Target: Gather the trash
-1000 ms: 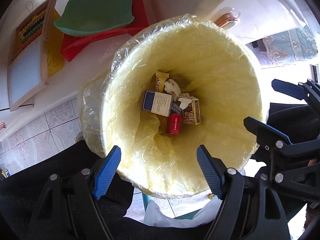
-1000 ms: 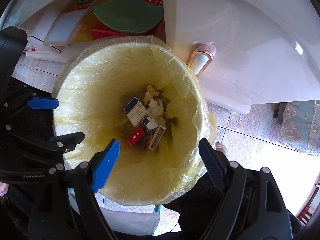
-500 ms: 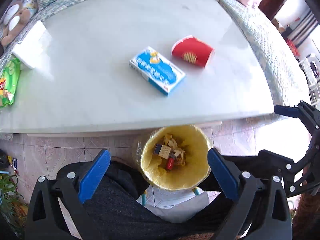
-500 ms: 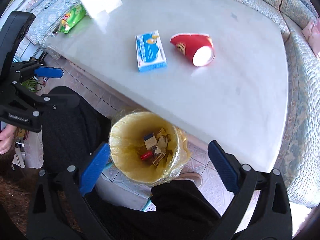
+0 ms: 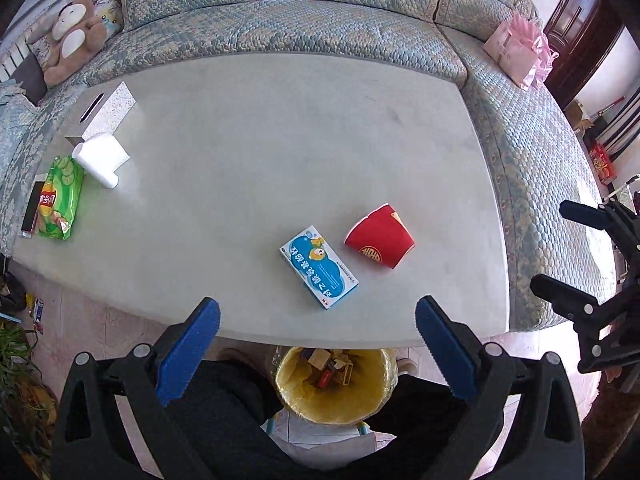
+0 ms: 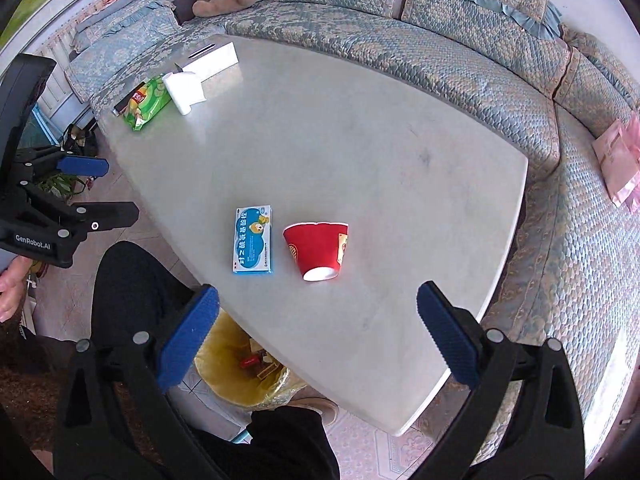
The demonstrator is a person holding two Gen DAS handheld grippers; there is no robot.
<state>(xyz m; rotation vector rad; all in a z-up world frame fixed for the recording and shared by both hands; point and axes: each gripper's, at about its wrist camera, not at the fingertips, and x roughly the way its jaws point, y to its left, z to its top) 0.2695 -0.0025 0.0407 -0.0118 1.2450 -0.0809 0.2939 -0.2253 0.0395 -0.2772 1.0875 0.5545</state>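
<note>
A quilted blue sofa (image 5: pixel 320 20) curves around the far and right sides of the pale worktop (image 5: pixel 280 140), its cushions running just beside the worktop's back and right edges. The worktop's middle and far right are bare stone; its near edge bows outward, and under that edge sits the yellow-lined trash bin (image 5: pixel 336 384), partly tucked beneath the overhang, with small boxes and scraps already lying in its bottom. Tiled floor (image 5: pixel 96 320) shows left of the bin, along the near left edge. On the worktop's far left corner stand a white tissue box (image 5: pixel 106 110), a white paper roll (image 5: pixel 102 156) touching it, and a green chip bag (image 5: pixel 60 196) just beside the roll, close to the left edge. Two loose pieces of trash lie near the front edge, well apart from that cluster: a red paper cup (image 5: pixel 378 242) tipped on its side, and just to its left a flat blue medicine box (image 5: pixel 318 266), the two close but not touching. The left tongs (image 5: pixel 316 344) hang above the near edge, aimed down over the bin and the blue box, blue pads spread wide and gripping nothing. The right tongs (image 6: pixel 316 340) hover over the worktop's near corner, angled toward the cup and box, pads likewise spread wide and empty; in the left view the right tongs (image 5: pixel 560 248) appear off the right edge, over the sofa side.
</note>
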